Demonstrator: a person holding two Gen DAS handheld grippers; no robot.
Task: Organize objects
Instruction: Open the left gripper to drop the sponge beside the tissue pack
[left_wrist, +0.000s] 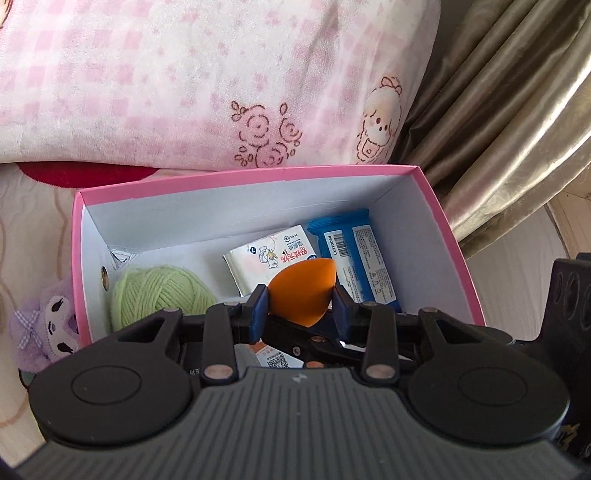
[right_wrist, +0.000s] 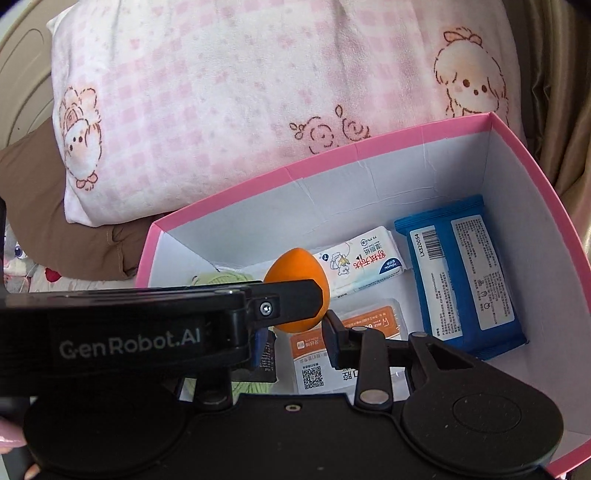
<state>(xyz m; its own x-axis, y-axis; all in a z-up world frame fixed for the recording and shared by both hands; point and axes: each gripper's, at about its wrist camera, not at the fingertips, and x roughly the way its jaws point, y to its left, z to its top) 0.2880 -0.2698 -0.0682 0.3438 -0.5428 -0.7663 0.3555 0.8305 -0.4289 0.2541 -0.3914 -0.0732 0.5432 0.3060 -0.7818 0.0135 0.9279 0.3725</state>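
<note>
A big soft pillow (left_wrist: 192, 81) lies at the back. It is pink and white with little squares, roses and a drawn girl on it. A shiny gold curtain (left_wrist: 506, 122) hangs in folds on the right. Under the pillow is a pale bed sheet (left_wrist: 26, 221) with a red patch. A brown cloth (right_wrist: 48, 206) lies by the pillow. Daylight makes it all bright.

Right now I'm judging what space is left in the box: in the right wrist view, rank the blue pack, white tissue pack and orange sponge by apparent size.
1. blue pack
2. white tissue pack
3. orange sponge, though partly hidden and nearer the camera, so 2 versus 3 is unsure.
</note>
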